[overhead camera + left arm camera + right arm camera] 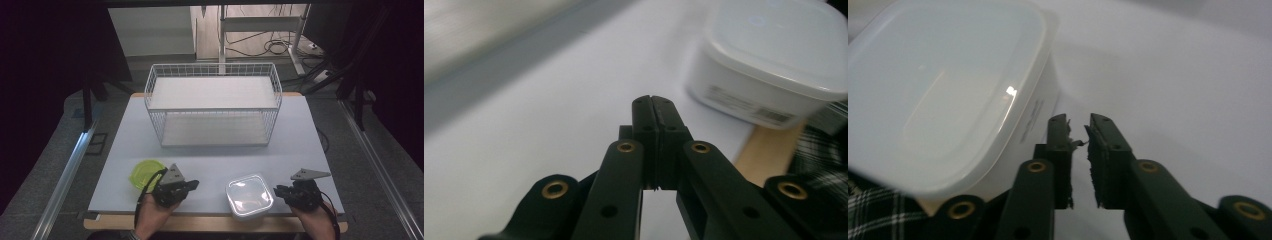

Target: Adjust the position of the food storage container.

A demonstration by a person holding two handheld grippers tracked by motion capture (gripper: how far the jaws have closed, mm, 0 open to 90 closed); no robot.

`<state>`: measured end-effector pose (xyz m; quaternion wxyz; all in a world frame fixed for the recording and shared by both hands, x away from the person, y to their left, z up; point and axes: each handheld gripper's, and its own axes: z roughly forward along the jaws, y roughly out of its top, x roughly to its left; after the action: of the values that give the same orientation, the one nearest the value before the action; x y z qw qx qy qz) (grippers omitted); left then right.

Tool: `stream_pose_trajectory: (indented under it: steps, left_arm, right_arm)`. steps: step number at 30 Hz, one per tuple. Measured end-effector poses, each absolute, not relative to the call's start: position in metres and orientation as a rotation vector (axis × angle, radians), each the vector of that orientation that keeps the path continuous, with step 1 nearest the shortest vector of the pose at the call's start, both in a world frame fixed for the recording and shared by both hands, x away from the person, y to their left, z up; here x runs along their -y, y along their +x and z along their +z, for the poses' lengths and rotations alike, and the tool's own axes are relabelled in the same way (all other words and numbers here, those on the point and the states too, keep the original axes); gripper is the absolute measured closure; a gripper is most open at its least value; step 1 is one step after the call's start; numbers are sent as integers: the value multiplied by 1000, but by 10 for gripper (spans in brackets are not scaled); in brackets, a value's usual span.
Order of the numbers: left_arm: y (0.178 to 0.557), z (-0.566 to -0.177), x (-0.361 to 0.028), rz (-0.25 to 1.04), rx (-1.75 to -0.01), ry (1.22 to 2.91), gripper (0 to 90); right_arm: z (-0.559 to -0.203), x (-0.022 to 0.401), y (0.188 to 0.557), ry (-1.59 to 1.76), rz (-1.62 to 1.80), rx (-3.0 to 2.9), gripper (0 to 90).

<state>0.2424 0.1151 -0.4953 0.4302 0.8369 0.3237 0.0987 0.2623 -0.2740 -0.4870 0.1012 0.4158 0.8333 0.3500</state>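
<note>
A white lidded plastic container stands near the table's front edge, between my two grippers. My left gripper lies to its left, pointing right at it, with its jaws pressed together and nothing in them. The left gripper view has the container ahead and to the right, apart from the tips. My right gripper sits just right of the container, pointing left. Its jaws stand a narrow gap apart with nothing between them, close beside the container's wall.
A yellow-green round dish lies behind my left hand. A white wire basket with two shelf levels stands at the back middle of the pale table. The wooden front edge runs just under the container.
</note>
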Motion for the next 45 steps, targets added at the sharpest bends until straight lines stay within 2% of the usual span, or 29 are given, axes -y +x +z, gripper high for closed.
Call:
stream_pose_trajectory:
  steps: [2, 6, 13, 31, 40, 45]
  left_arm:
    - [239, -499, -101, 227, -771, 2114, 899]
    - [230, -507, -74, 158, -712, 2139, 899]
    - [229, -514, -59, 65, -705, 2139, 893]
    - [239, -516, -75, 65, -823, 2113, 878]
    - [228, -509, -81, 49, -808, 2096, 896]
    - [230, -507, -84, 56, -838, 2080, 898]
  right_arm:
    - [-487, 277, 254, 1232, 1040, -2476, 853]
    - [-487, 279, 244, 1230, 1054, -2504, 879]
    - [-491, 276, 234, 1249, 1142, -2558, 881]
    - [-495, 245, 248, 1272, 1192, -2526, 874]
    - [-492, 248, 229, 1263, 1185, -2572, 883]
    - [-495, 242, 235, 1270, 1181, -2572, 888]
